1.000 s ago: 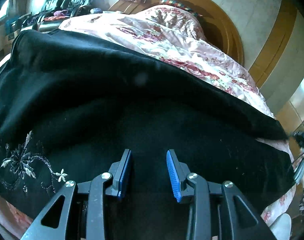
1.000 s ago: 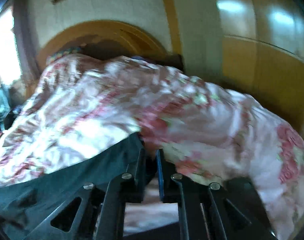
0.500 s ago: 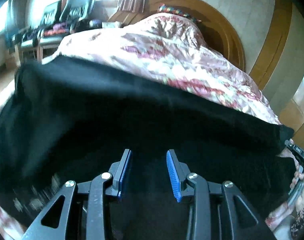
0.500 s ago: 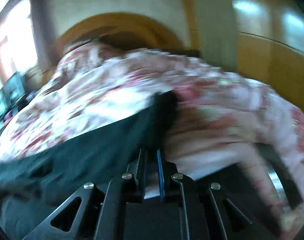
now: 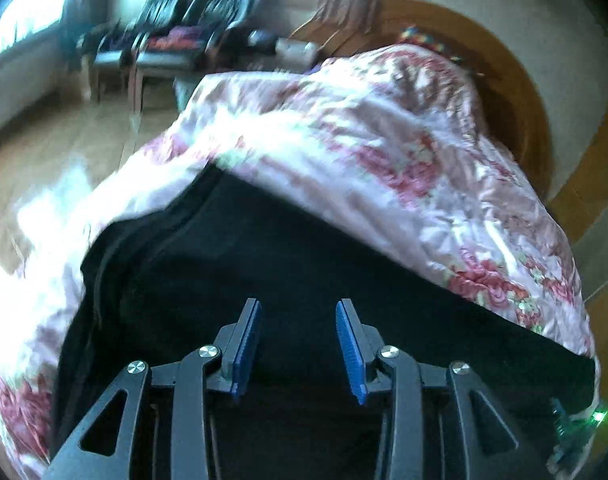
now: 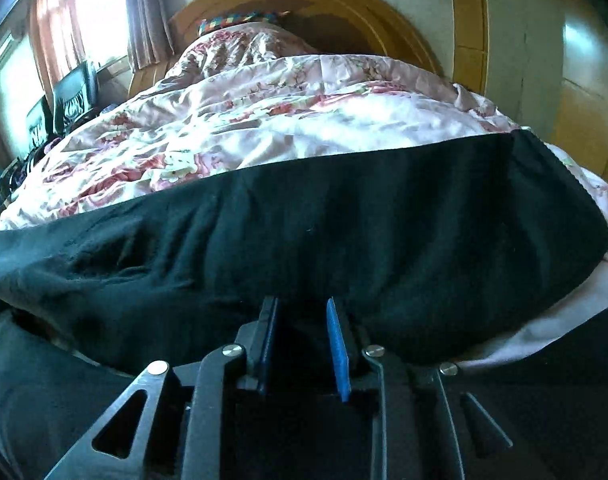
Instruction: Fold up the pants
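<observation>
Black pants (image 5: pixel 288 264) lie spread across the near end of a bed with a pink floral quilt (image 5: pixel 383 152). In the left wrist view my left gripper (image 5: pixel 298 332) is open and empty, just over the black cloth near its left end. In the right wrist view the pants (image 6: pixel 343 224) stretch from left to right, their right end (image 6: pixel 559 208) near the bed's edge. My right gripper (image 6: pixel 302 332) is open over the near edge of the cloth, with nothing between its blue pads.
A rounded wooden headboard (image 6: pixel 343 4) stands at the far end of the bed. Black chairs (image 5: pixel 208 12) stand by the window at the left. Wooden floor (image 5: pixel 44 152) lies left of the bed. Wardrobe panels (image 6: pixel 583 80) are at the right.
My right gripper was shut on the pants' edge and has opened, letting the cloth lie flat. My left gripper has swung left, staying open.
</observation>
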{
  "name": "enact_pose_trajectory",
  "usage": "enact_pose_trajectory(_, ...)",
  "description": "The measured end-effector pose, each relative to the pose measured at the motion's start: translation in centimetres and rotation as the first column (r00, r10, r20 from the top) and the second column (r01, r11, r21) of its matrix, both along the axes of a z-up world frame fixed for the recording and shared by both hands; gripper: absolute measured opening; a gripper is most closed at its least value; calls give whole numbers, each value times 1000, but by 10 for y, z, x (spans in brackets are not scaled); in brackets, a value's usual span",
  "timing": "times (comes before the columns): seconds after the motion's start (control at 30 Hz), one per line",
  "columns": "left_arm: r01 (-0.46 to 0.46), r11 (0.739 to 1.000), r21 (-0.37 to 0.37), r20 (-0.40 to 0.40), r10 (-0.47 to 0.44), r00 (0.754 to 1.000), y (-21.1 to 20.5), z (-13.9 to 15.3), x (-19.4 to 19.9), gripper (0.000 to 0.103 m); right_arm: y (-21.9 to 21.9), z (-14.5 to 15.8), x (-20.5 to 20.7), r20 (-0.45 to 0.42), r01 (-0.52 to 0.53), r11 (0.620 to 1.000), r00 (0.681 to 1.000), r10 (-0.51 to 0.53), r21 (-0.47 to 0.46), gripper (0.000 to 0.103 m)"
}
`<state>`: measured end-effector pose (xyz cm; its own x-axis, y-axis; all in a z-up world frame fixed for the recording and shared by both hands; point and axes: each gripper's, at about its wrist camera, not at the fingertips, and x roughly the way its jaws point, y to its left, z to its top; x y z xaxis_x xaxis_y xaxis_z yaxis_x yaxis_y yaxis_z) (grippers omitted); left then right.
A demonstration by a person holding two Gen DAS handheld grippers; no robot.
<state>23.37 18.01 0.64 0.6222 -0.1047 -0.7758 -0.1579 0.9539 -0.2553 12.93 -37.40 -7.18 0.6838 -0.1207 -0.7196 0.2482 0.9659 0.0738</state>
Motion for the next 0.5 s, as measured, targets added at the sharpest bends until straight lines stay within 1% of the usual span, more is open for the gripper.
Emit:
enact_pose_trajectory(0.03, 3, 1000, -2, 4, -3, 1000, 4, -3, -2, 39, -2, -1, 0, 3, -1, 1000, 1000, 1, 5, 26)
enact_pose_trajectory(0.13, -22, 999, 48, 39, 20, 999, 9, -4, -6, 39, -4, -4, -1, 12, -3, 1000, 1000, 2, 17, 26)
enact_pose_trajectory(0.2, -43, 998, 48, 44, 41, 998, 19, 0, 4, 39, -2, -5, 0, 13, -4, 1000, 1000, 4, 12, 27)
enact_pose_trajectory(0.3, -92, 995, 47, 30, 91, 995, 37, 3, 33, 39, -1, -5, -3, 23, -9, 1000, 1000, 9, 15, 29)
enact_pose_trajectory(0.4, -106, 992, 65, -2, 106, 994, 46, 0, 63, 50, -2, -6, -3, 32, -11, 1000, 999, 10, 22, 29)
enact_pose_trajectory(0.5, -86, 994, 69, -80, 91, 993, 53, -13, 98, 51, -3, -6, -4, 37, -12, 1000, 999, 11, 28, 29)
